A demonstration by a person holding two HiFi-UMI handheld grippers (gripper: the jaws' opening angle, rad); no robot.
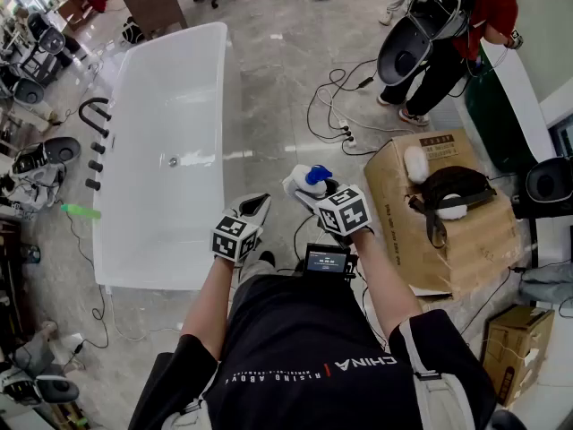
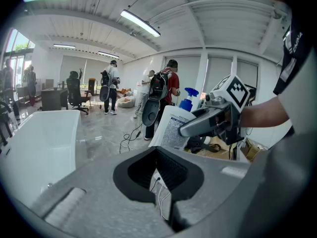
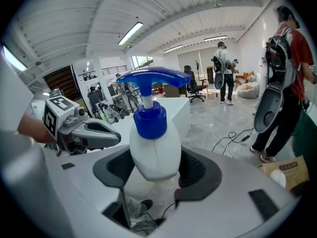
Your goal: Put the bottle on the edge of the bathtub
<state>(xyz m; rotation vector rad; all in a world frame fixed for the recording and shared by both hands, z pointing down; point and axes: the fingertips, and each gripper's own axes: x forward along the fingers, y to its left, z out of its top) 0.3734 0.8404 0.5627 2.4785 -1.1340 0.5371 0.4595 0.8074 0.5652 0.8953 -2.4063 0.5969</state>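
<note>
The person wears a black short-sleeved T-shirt [image 1: 304, 365] with white lettering [image 1: 363, 362] across the chest and pale shoulder straps [image 1: 439, 392]; the left gripper [image 1: 254, 207] and right gripper [image 1: 307, 186] have pale grey shells, black-lined fingers [image 3: 198, 171], and cubes [image 1: 236, 237] of black-and-white square markers.

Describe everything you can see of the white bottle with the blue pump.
The bottle is white, plastic by its look, with rounded shoulders, a blue collar and a blue pump head on a white stem; the left gripper view shows a printed label on one side. It hangs in the air, pump end up, its body clamped between the jaws of the right gripper, to the right of the white bathtub. Nothing else touches it.
</note>
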